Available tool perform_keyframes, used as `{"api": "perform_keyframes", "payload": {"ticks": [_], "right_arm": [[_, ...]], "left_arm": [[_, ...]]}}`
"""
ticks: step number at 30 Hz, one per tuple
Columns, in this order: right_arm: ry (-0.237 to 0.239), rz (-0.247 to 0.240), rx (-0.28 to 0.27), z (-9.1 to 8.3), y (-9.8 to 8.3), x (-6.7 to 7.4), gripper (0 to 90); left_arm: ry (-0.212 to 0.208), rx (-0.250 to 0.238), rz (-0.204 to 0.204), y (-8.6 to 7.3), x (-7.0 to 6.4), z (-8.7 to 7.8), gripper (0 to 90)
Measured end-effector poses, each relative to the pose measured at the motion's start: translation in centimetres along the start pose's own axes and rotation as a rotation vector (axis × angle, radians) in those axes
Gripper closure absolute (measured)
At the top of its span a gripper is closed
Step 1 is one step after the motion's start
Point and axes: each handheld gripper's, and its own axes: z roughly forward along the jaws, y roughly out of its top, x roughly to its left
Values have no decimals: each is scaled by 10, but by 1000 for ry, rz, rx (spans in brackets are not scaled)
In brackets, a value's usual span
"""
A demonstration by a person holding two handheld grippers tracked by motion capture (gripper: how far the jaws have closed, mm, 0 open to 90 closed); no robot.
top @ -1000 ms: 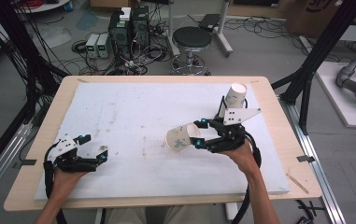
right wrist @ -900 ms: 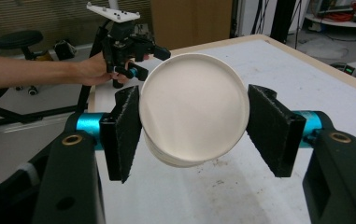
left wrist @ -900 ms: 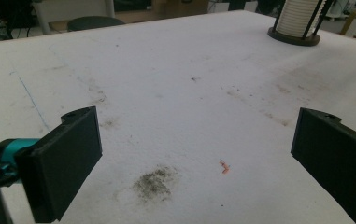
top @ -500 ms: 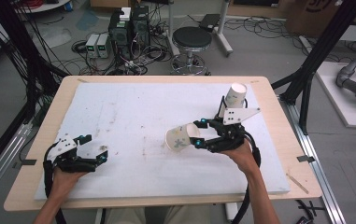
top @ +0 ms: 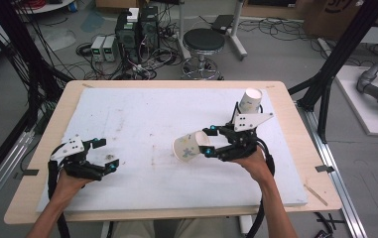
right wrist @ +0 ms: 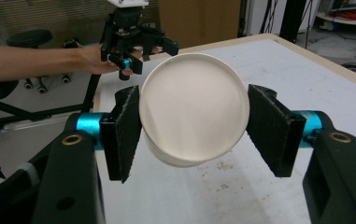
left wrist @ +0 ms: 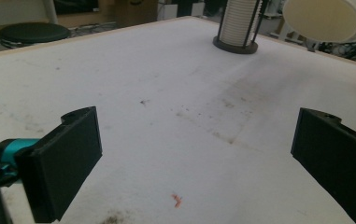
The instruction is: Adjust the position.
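My right gripper (top: 210,142) clamps a paper cup (top: 190,146) on its side above the desk (top: 142,106); my left gripper (top: 106,154) rests wide open, holding nothing.

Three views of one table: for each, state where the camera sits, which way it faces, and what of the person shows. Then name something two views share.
High view: above the person's side, looking forward and down on the table; both forearms, left gripper, right gripper clamping a paper cup.
Left gripper view: rides the left gripper, faces across the table toward the cup stack; open jaws show.
Right gripper view: rides the right gripper, faces the far hand; jaws squeeze the paper cup.
Shared: the cup and the stack show in the high and left gripper views.
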Motion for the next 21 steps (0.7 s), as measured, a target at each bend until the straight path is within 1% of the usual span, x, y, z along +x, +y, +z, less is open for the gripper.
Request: {"api": "perform_keyframes", "payload": {"ticks": [10, 13, 15, 17, 19, 20, 21], "right_arm": [[29, -6, 7, 10, 6, -1, 386], [42, -13, 4, 15, 8, -2, 386], [44, -13, 8, 16, 9, -1, 385], [56, -16, 7, 19, 11, -1, 385], [64, -15, 5, 21, 12, 0, 385], [66, -15, 4, 22, 12, 0, 385], [68, -15, 6, 23, 13, 0, 385]], "left_arm": [[-142, 2, 28, 28, 3, 14, 18], [-185, -1, 22, 34, 2, 18, 18], [-214, 5, 18, 38, 2, 21, 18], [-242, 10, 20, 42, 0, 24, 18], [-279, 12, 18, 45, -2, 28, 18], [-312, 8, 20, 47, -5, 33, 18], [-312, 8, 20, 47, -5, 33, 18]]}}
